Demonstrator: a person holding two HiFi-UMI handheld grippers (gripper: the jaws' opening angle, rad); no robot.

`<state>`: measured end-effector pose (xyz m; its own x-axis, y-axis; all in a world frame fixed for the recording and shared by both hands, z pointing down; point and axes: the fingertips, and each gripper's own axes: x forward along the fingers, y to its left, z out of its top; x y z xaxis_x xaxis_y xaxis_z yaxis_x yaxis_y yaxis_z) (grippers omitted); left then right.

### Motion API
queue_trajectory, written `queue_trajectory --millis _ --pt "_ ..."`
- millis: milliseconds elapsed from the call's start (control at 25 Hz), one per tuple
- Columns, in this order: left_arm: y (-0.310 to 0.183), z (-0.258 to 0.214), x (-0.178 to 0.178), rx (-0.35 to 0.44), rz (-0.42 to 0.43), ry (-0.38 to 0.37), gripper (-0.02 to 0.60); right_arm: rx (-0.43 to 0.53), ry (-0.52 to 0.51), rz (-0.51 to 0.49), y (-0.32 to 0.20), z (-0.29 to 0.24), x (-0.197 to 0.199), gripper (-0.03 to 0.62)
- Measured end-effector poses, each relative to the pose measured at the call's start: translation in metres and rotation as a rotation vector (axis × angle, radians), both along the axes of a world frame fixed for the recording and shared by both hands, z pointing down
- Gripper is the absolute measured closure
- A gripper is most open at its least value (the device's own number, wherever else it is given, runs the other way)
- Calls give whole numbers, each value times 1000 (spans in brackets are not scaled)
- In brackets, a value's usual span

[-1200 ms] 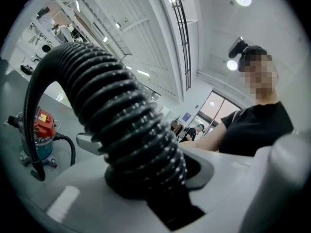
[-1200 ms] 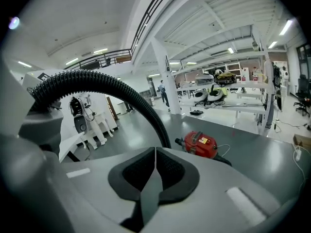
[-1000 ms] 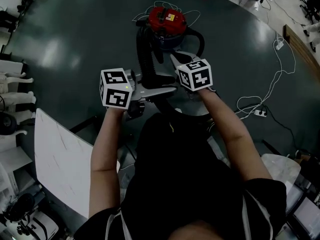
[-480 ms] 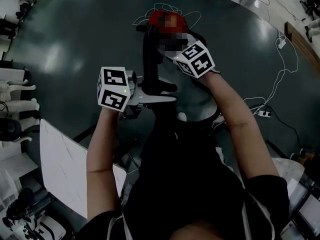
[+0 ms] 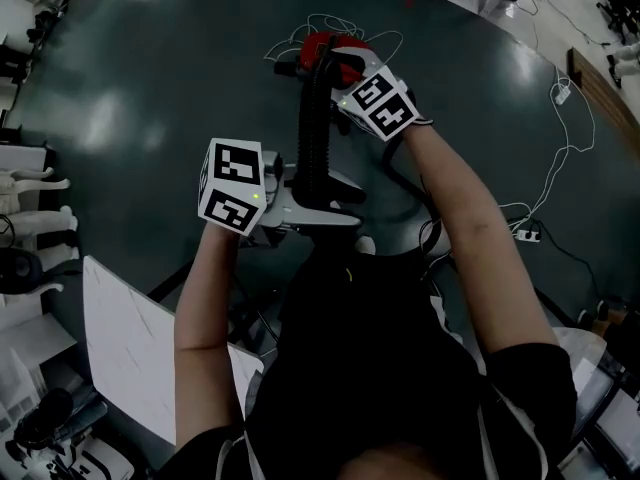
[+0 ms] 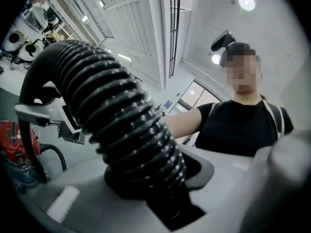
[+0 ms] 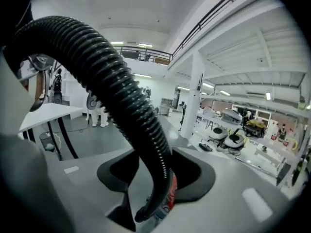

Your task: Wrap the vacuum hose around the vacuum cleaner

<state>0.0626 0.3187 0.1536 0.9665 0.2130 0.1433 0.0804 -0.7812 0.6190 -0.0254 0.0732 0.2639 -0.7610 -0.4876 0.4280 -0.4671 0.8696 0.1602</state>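
Observation:
The black ribbed vacuum hose (image 5: 318, 128) runs from the red vacuum cleaner (image 5: 340, 53) on the dark floor toward me. My left gripper (image 5: 290, 203) is shut on the hose's near part, and the thick hose (image 6: 121, 125) fills the gap between its jaws. My right gripper (image 5: 345, 78) is farther out, just above the vacuum. Its jaws have just been opening, and the hose (image 7: 112, 76) passes loosely between them with room on both sides. In the left gripper view the vacuum cleaner (image 6: 12, 140) shows at the far left.
A white tabletop (image 5: 130, 338) stands at my lower left. A power strip (image 5: 520, 226) with a long white cable lies on the floor to the right. Thin white cord (image 5: 300, 23) loops around the vacuum. Benches and equipment ring the room.
My right gripper has moved away from me toward the red vacuum and rolled over. The hose now stands straighter between the two grippers. The left gripper has shifted only a little.

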Motion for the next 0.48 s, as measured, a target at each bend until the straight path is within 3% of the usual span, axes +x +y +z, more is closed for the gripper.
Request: queue_trajectory --millis 40,80,200,280,480 --pt "-3 -1 -4 -2 3 6 433 18 6 4 -6 -2 0 390" --pt "-5 -1 -7 -8 6 12 433 27 12 1 -11 -4 -1 391" --pt "-7 -2 -14 -30 38 26 434 44 22 -27 -22 -5 -2 374" --pt "-10 -1 -17 -33 54 32 434 35 25 -48 -28 -4 -6 314" --pt "-19 -8 -31 -42 75 97 437 27 18 -119 -34 -3 -24 342"
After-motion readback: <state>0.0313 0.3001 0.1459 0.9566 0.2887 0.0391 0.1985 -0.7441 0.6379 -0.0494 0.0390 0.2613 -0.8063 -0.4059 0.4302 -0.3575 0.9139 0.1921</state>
